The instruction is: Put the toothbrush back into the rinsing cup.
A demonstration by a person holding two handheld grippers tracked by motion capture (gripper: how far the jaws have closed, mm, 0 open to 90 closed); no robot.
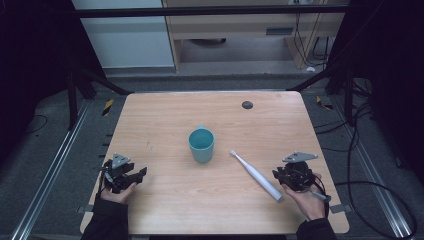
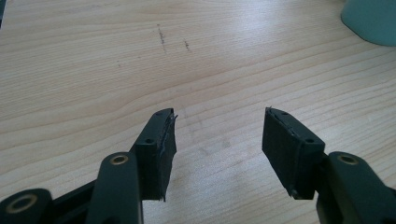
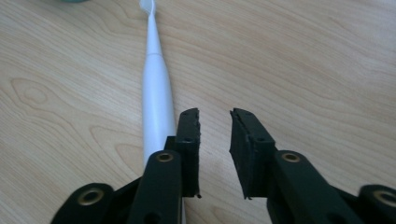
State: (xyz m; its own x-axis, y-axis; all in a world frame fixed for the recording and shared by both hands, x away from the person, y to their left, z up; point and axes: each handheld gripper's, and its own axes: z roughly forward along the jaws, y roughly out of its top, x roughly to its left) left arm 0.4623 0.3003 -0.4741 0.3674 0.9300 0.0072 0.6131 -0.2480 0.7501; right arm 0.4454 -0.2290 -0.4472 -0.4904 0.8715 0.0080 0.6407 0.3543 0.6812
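A teal cup stands upright near the middle of the wooden table; its edge shows at the top right of the left gripper view as the cup. A white electric toothbrush lies flat to the cup's right, head pointing toward the cup. My right gripper rests just right of the toothbrush's handle end, jaws a little apart with nothing between them; the toothbrush runs along the left jaw's outer side. My left gripper stands open at the front left over bare wood, also seen as the left gripper.
A small dark round cap sits in the table near the far right edge. Dark scuff marks mark the wood ahead of the left gripper. Cables lie on the floor to the right, metal rails to the left.
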